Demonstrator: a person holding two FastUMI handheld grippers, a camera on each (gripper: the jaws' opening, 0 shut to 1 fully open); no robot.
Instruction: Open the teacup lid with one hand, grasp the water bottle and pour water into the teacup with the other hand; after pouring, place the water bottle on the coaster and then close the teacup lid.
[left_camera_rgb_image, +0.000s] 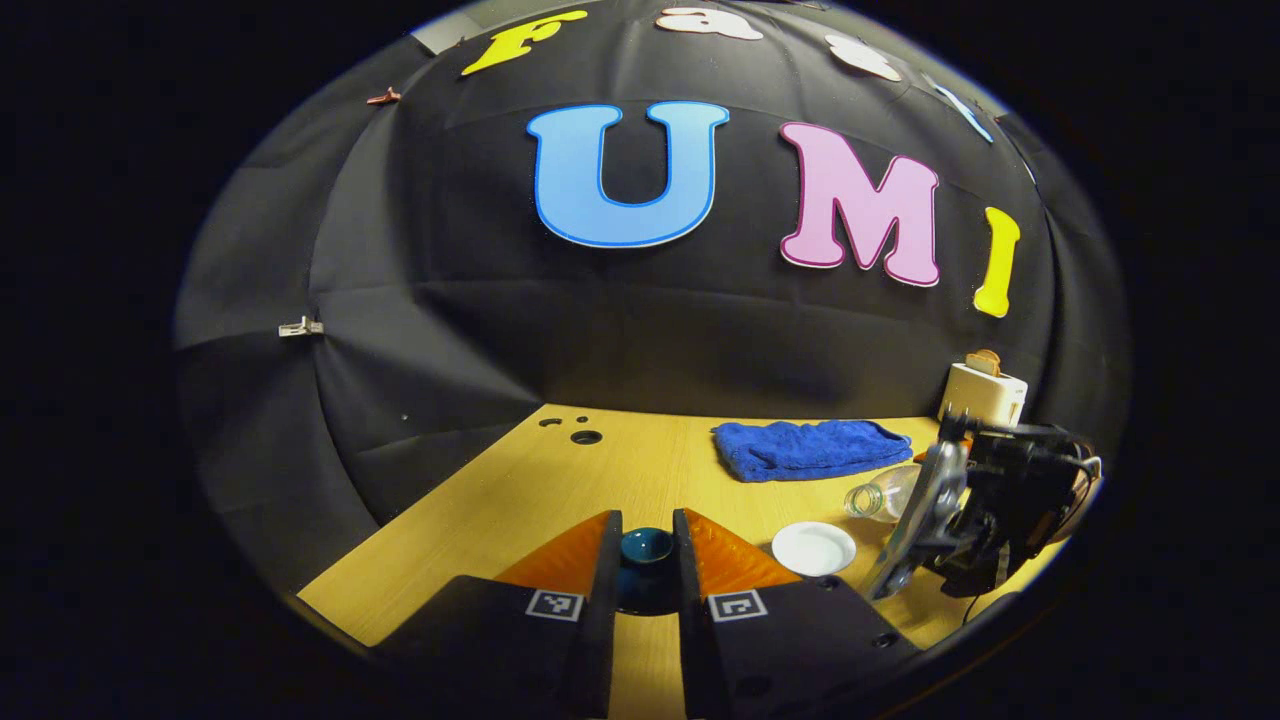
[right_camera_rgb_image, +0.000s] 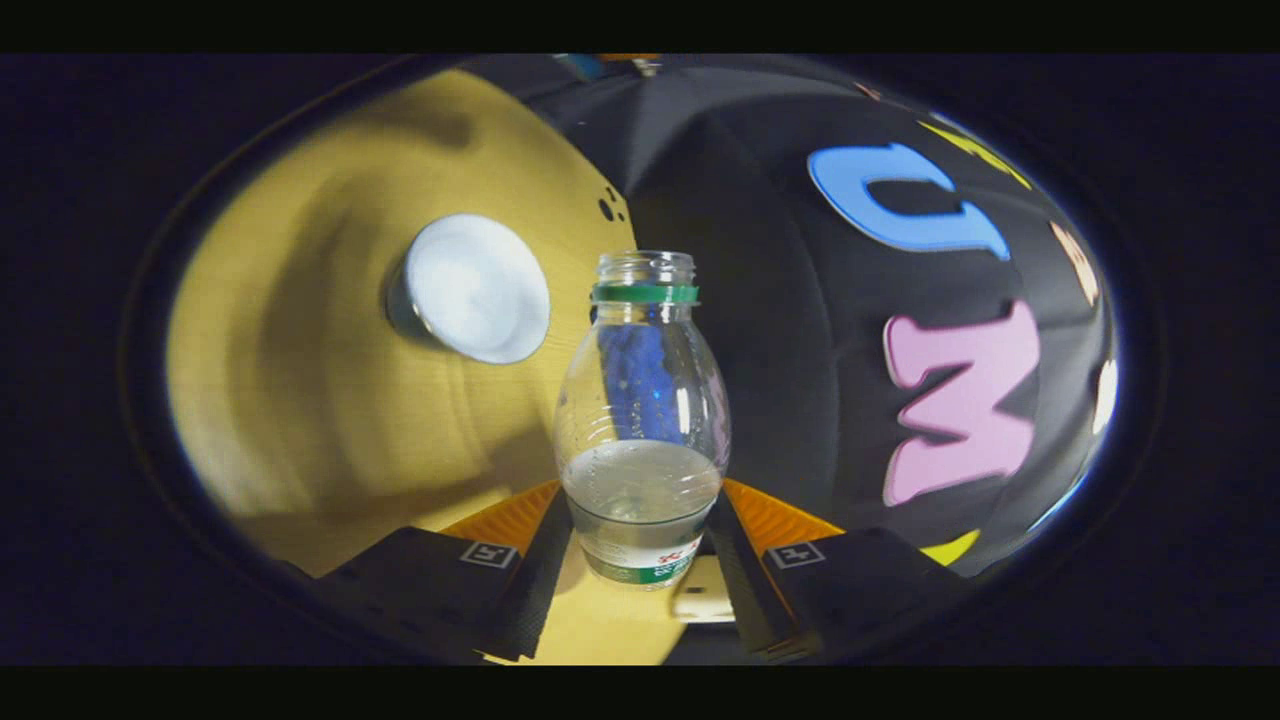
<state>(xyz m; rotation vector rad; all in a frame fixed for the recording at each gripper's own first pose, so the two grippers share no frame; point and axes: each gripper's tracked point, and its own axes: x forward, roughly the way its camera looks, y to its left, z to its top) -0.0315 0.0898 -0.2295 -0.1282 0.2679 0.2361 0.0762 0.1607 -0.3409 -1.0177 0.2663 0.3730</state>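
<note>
My left gripper (left_camera_rgb_image: 646, 532) is shut on the dark teal teacup lid (left_camera_rgb_image: 646, 548), held just above the wooden table (left_camera_rgb_image: 600, 480). To its right stands the open teacup (left_camera_rgb_image: 813, 548), white inside. In the right gripper view the teacup (right_camera_rgb_image: 470, 290) lies up and left of the bottle's mouth. My right gripper (right_camera_rgb_image: 640, 500) is shut on the clear water bottle (right_camera_rgb_image: 640, 400), which is uncapped, has a green neck ring and is partly filled. In the left gripper view that bottle (left_camera_rgb_image: 880, 497) is tipped on its side, its mouth pointing towards the cup from a little beyond it.
A blue towel (left_camera_rgb_image: 805, 448) lies folded at the back of the table. A white toaster-like box (left_camera_rgb_image: 985, 392) stands at the back right corner. Small round holes (left_camera_rgb_image: 585, 437) mark the table's back left. Black cloth walls close in the booth.
</note>
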